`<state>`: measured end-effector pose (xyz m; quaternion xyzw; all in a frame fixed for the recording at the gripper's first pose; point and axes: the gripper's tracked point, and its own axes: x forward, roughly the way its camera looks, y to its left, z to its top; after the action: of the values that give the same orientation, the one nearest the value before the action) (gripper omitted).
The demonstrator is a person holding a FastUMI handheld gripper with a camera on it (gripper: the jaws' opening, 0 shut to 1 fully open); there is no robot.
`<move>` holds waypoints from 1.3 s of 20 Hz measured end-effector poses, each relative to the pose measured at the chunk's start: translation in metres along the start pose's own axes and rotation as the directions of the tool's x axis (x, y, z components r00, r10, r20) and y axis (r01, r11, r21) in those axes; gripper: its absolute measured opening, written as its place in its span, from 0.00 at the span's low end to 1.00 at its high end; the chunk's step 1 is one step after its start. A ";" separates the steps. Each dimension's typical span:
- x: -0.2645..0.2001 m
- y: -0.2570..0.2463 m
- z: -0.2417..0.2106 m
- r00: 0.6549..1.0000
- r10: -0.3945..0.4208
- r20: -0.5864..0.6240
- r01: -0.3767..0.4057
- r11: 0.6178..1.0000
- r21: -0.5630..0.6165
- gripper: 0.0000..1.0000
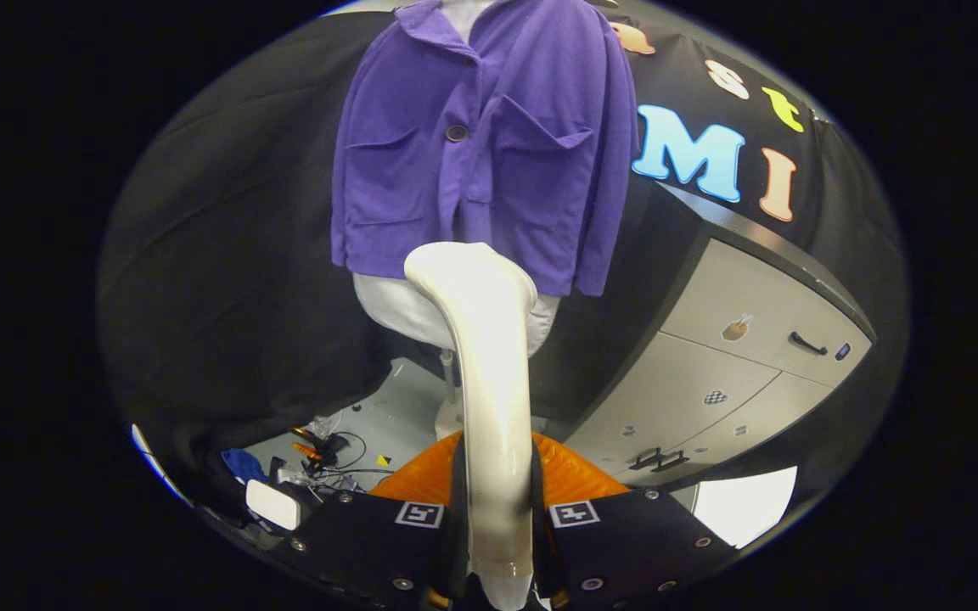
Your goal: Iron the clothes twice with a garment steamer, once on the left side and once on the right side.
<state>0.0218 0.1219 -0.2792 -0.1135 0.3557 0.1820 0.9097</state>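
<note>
Clothes: purple buttoned jacket with chest pockets, hanging upright on a white mannequin.
Steamer: cream garment steamer, upright, head just below jacket hem.

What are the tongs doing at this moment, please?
Tongs: shut on the garment steamer handle, its head raised just below the purple jacket.

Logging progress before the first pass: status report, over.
Tongs shut on steamer handle. Steamer head up near hem of purple jacket on mannequin, contact unclear. Nothing between head and jacket; cabinet off to the side.

One jacket, one steamer, three cabinet drawers.
</note>
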 end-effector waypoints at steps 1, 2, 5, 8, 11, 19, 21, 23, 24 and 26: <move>-0.003 0.009 0.010 1.000 0.021 0.013 -0.021 1.000 -0.007 0.31; -0.007 0.018 0.018 0.998 0.045 0.032 -0.045 0.999 -0.010 0.31; -0.028 0.045 0.065 0.988 0.087 0.126 -0.083 0.996 -0.040 0.31; -0.045 0.064 0.120 0.965 0.122 0.232 -0.109 0.992 -0.070 0.31; -0.067 0.079 0.172 0.934 0.138 0.330 -0.110 0.989 -0.103 0.31; -0.118 0.105 0.285 0.820 0.138 0.556 -0.073 0.988 -0.138 0.30; -0.128 0.106 0.313 0.787 0.115 0.606 -0.034 0.989 -0.143 0.30; -0.137 0.103 0.341 0.748 0.078 0.660 0.032 0.988 -0.153 0.31; -0.135 0.104 0.352 0.729 0.069 0.681 0.053 0.986 -0.156 0.31; -0.125 0.107 0.366 0.717 0.056 0.695 0.080 0.984 -0.161 0.31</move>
<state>0.1143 0.3111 0.0625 -0.1204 -0.0316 0.2366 0.9636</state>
